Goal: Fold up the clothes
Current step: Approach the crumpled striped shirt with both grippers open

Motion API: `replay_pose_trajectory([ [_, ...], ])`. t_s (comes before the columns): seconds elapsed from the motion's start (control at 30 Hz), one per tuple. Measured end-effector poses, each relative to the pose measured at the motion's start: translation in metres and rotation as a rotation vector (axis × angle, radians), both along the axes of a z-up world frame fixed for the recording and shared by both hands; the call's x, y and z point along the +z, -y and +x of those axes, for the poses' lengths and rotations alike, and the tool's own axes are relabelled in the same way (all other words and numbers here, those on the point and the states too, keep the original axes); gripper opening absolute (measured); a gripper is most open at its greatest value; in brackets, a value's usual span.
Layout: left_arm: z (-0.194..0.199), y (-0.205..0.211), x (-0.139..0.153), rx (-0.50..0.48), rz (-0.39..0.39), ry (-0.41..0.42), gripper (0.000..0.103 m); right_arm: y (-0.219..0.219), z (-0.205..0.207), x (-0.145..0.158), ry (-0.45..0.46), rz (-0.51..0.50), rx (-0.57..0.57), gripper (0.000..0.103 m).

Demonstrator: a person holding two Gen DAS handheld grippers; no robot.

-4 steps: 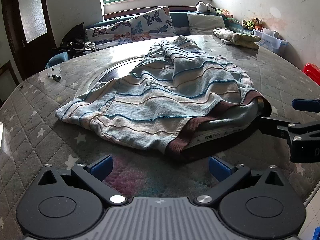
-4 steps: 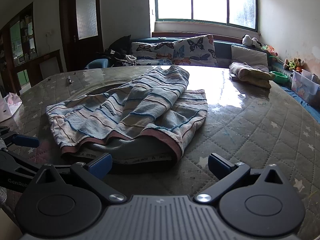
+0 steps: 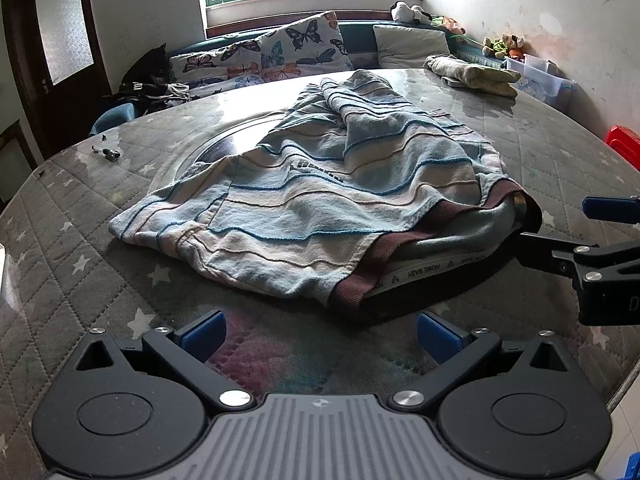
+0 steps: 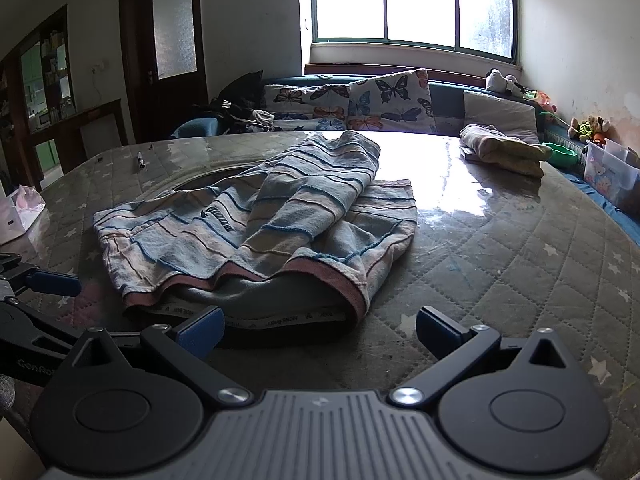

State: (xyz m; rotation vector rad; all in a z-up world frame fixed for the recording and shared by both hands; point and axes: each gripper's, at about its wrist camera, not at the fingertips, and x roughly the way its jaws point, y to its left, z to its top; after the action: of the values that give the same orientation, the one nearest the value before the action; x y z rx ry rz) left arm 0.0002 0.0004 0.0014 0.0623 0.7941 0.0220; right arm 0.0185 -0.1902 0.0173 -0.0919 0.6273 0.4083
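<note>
A pale blue striped sweater [image 3: 320, 196] with a brown ribbed hem lies rumpled on the quilted table [image 3: 80, 248]; its hem faces me and gapes a little, showing a white inner tape. One sleeve is thrown across the body [image 4: 320, 184]. My left gripper [image 3: 320, 332] is open just short of the hem, touching nothing. My right gripper [image 4: 320, 330] is open too, close in front of the hem's right part. Each gripper shows at the edge of the other's view: right gripper [image 3: 600, 240], left gripper [image 4: 36, 288].
A folded yellowish garment [image 3: 472, 74] lies at the table's far right. A small pen-like item [image 3: 106, 152] sits far left. A bench with butterfly cushions [image 3: 280, 56] runs behind, a clear storage box [image 4: 612, 172] and a red stool [image 3: 624, 144] stand at the right.
</note>
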Motion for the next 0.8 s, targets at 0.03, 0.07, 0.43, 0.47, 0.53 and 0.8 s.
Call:
replay_pose_trajectory([
  [0.03, -0.0003, -0.0002, 0.0004, -0.001, -0.001, 0.0, 0.103, -0.0006, -0.0004, 0.0002, 0.0, -0.001, 0.0, 0.103],
  [0.07, -0.0006, -0.0004, 0.0009, -0.002, -0.002, 0.001, 0.103, -0.0013, -0.0008, 0.0005, 0.001, -0.001, 0.001, 0.103],
  [0.43, -0.0018, 0.0028, -0.0052, -0.009, 0.002, -0.01, 0.103, -0.0015, 0.0006, -0.0021, -0.005, -0.004, 0.002, 0.103],
  [0.47, -0.0013, 0.0029, -0.0052, -0.009, 0.003, -0.013, 0.103, -0.0018, 0.0003, -0.0022, -0.006, -0.003, 0.001, 0.103],
  [0.53, -0.0005, 0.003, -0.0053, -0.01, 0.004, -0.018, 0.103, -0.0008, 0.0009, -0.003, -0.012, -0.001, 0.0, 0.103],
  [0.8, 0.0014, 0.0037, -0.0059, -0.015, 0.009, -0.03, 0.103, -0.0028, 0.0019, -0.0049, -0.023, -0.002, 0.001, 0.103],
])
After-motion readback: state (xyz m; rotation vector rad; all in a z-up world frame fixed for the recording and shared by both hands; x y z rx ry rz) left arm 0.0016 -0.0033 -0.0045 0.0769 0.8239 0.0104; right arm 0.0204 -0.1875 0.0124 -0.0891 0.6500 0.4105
